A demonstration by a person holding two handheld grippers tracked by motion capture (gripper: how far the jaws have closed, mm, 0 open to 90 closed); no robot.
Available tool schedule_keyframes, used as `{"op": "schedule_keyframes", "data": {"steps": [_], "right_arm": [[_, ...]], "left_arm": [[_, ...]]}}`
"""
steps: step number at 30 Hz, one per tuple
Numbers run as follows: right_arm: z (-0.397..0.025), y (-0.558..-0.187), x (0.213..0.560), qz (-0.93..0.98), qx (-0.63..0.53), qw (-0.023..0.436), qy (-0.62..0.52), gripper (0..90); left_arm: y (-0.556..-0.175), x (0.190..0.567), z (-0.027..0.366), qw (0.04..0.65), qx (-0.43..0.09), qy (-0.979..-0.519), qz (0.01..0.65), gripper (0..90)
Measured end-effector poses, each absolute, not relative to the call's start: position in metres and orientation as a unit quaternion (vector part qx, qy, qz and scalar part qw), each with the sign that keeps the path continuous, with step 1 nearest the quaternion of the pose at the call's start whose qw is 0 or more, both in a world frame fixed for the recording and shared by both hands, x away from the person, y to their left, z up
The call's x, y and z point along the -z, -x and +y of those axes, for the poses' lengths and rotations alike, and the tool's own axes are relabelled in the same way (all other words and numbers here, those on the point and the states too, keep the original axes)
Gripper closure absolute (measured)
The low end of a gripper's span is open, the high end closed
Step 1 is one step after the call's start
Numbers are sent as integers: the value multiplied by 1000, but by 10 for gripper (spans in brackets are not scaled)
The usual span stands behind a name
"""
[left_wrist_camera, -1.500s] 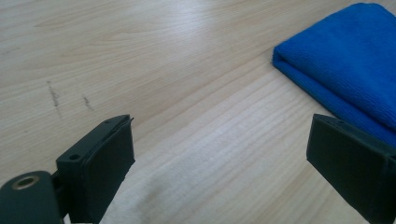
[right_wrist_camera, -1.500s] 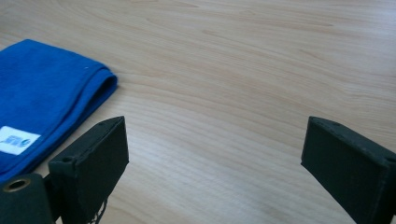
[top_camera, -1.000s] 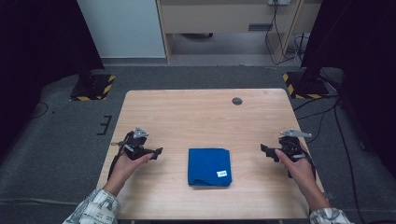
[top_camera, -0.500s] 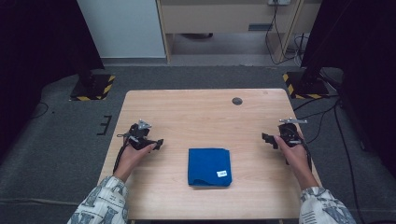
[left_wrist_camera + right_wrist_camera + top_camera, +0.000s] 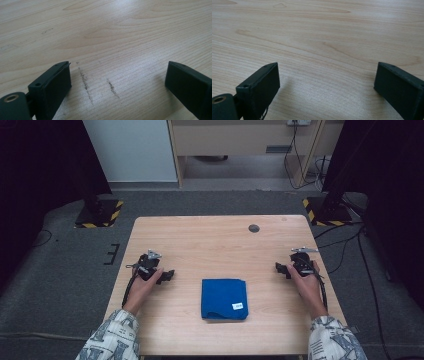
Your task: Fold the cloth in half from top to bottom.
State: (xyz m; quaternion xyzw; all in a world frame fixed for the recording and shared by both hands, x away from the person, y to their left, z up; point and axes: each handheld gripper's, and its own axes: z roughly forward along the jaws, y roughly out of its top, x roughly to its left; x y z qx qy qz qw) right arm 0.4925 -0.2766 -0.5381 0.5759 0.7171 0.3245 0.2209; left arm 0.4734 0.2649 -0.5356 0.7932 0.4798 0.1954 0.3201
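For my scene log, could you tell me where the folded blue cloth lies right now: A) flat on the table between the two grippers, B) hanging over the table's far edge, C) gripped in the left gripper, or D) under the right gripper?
A: the folded blue cloth lies flat on the table, apart from the left gripper and the right gripper, both with jaws open and nothing between them.

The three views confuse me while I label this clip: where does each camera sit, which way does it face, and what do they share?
High view: above the person's side, looking forward and down on the table; forearms, left gripper, right gripper and blue cloth show.
Left gripper view: rides the left gripper, looking along open jaws at scratched wood.
Right gripper view: rides the right gripper, jaws open over bare wood.
Shared: the wooden tabletop.
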Motion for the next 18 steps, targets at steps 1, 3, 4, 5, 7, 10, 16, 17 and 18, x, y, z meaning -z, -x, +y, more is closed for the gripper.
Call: {"op": "schedule_keyframes", "data": {"steps": [1, 3, 4, 5, 7, 10, 16, 17, 18], "right_arm": [[-276, -492, 539, 719, -323, 228, -572, 63], [-273, -493, 540, 724, -312, 237, -567, 62], [-272, -493, 540, 728, -306, 240, -564, 59], [-271, -492, 540, 728, -307, 240, -564, 59], [-271, -490, 540, 730, -308, 239, -562, 59], [-271, -482, 540, 734, -310, 237, -556, 59], [-272, -468, 540, 731, -307, 237, -561, 50], [-272, -468, 540, 731, -307, 238, -561, 46], [-272, -467, 540, 730, -306, 237, -563, 40]], "left_arm": [[-473, 536, 265, 321, -196, -793, 480, 51], [-473, 537, 265, 325, -198, -791, 479, 42], [-472, 537, 265, 326, -199, -791, 478, 39], [-472, 537, 265, 326, -200, -791, 478, 38], [-471, 537, 265, 325, -201, -789, 480, 39], [-466, 538, 264, 325, -202, -789, 481, 39], [-456, 538, 261, 326, -200, -791, 477, 38], [-455, 537, 260, 326, -200, -792, 476, 38], [-454, 537, 260, 326, -199, -792, 476, 38]]}}
